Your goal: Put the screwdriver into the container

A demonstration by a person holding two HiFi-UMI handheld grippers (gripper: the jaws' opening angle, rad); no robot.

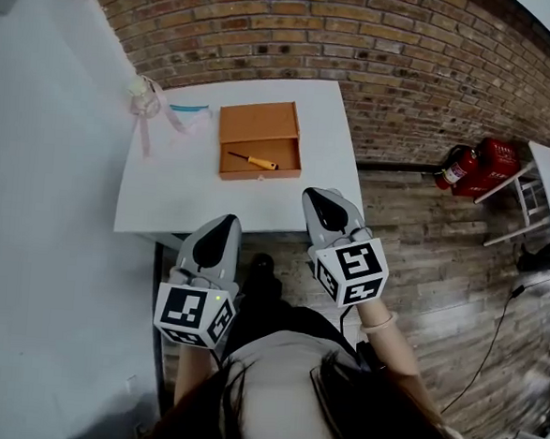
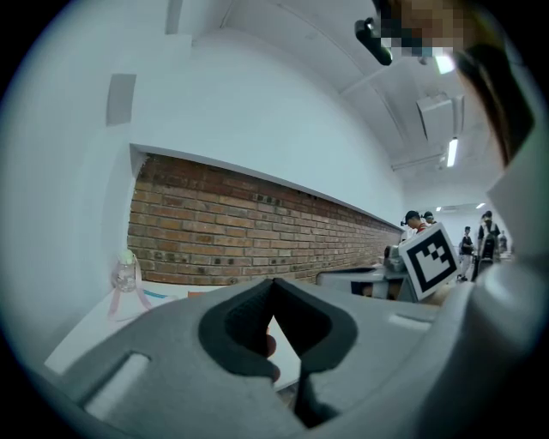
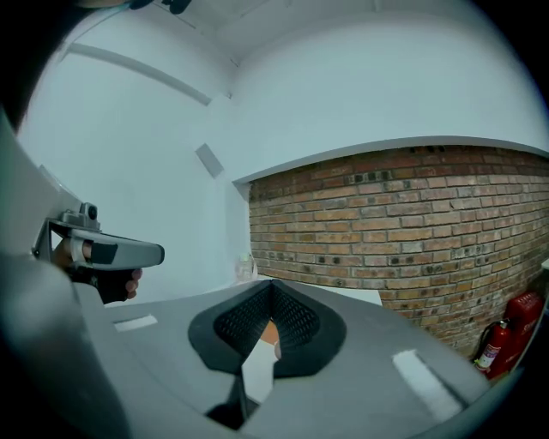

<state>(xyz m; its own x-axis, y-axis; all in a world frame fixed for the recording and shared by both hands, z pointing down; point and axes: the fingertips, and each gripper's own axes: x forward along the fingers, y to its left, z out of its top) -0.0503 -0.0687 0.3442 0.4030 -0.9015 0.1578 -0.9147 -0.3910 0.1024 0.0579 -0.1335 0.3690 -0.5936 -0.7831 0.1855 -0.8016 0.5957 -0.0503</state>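
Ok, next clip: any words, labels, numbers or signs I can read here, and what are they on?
No text is readable in any view.
Left tool and right tool: only black-and-white square markers, no letters.
Fire extinguisher: label too small to read.
Red box beside it: any print too small to read.
Orange container and screwdriver: no print visible.

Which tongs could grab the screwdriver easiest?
Right, probably. The right tongs reach over the table edge, nearer the screwdriver, whose yellow handle points right; the left tongs hang back. Both are shut and empty.
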